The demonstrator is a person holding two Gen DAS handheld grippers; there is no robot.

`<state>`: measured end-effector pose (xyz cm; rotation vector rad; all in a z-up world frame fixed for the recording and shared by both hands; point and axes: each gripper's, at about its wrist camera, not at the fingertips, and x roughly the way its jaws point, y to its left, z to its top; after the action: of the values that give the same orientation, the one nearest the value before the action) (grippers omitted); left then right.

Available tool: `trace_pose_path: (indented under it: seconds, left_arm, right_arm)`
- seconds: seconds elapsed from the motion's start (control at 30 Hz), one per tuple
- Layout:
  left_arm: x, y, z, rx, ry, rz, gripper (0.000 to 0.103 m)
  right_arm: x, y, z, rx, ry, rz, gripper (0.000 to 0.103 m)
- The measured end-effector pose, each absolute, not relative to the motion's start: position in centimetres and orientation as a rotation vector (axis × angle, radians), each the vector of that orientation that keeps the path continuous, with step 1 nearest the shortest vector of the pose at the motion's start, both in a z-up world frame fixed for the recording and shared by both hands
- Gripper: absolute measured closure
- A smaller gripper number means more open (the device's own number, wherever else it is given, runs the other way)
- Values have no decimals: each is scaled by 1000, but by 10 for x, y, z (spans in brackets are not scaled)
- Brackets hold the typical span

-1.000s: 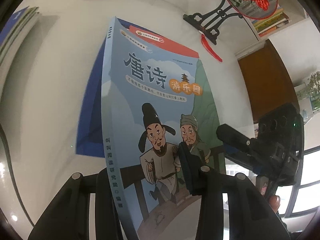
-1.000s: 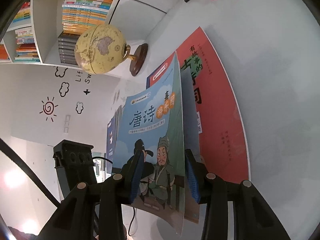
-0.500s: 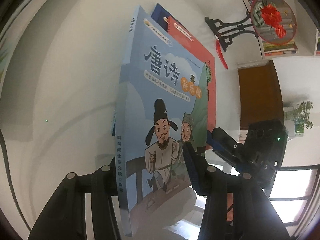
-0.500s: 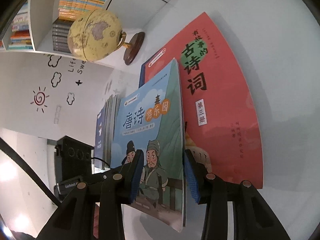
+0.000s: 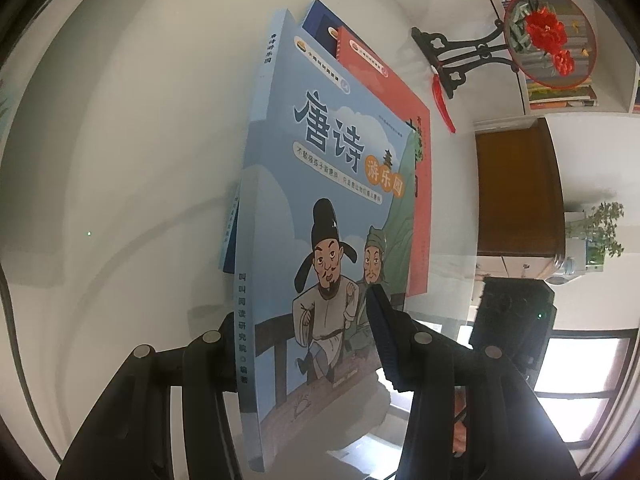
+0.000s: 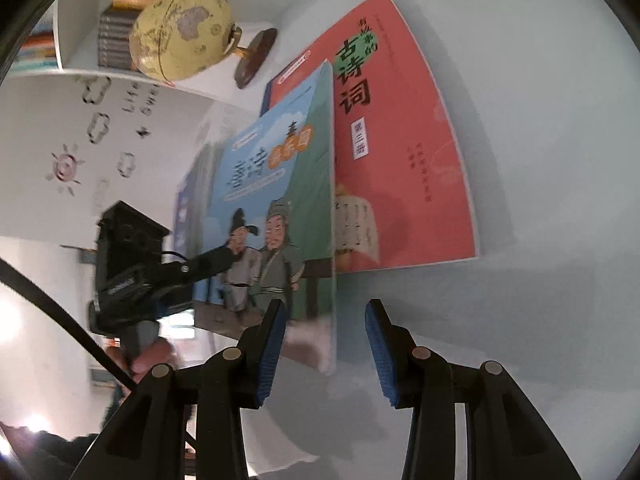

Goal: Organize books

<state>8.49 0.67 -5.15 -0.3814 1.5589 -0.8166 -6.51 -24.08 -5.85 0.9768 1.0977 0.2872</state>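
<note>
Mid-task: left tongs (image 5: 304, 344) clamp blue book (image 5: 320, 208), tilted over red book (image 6: 400, 152) on bench (image 6: 540, 320). Right tongs (image 6: 324, 344) open, apart from its edge. Blue book not laid down yet.

White room, shelves and window.
A brown door (image 5: 520, 188) stands beside a bright window (image 5: 580, 364); wall stickers (image 6: 66, 168) sit under white shelves (image 6: 80, 40).

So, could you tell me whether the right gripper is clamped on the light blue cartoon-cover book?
No, the right gripper is open, its blue pads apart, and the light blue cartoon-cover book lies ahead of the pads, outside the gap.
</note>
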Motion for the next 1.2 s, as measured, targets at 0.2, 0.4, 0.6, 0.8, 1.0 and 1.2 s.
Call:
trace_pose_path:
  seconds: [0.2, 0.4, 0.6, 0.8, 1.0, 1.2]
  left_arm:
    - [85, 6, -49, -347, 1554, -811, 57]
    - [83, 5, -44, -267, 1533, -808, 57]
    - [85, -2, -44, -240, 1535, -838, 57]
    - [83, -4, -37, -172, 1488, -819, 57]
    - [72, -13, -12, -56, 1376, -840, 57]
    - [72, -10, 13, 15, 1282, -846, 57]
  right_arm:
    - [-61, -234, -71, 1066, 1038, 381, 66]
    - [-69, -227, -49, 1141, 864, 526, 65]
    - [-48, -211, -62, 1111, 957, 485, 65]
    - [-41, -212, -73, 1126, 958, 339, 77]
    - [-30, -190, -39, 835, 1038, 204, 83]
    - [-22, -172, -2, 610, 1023, 144, 83]
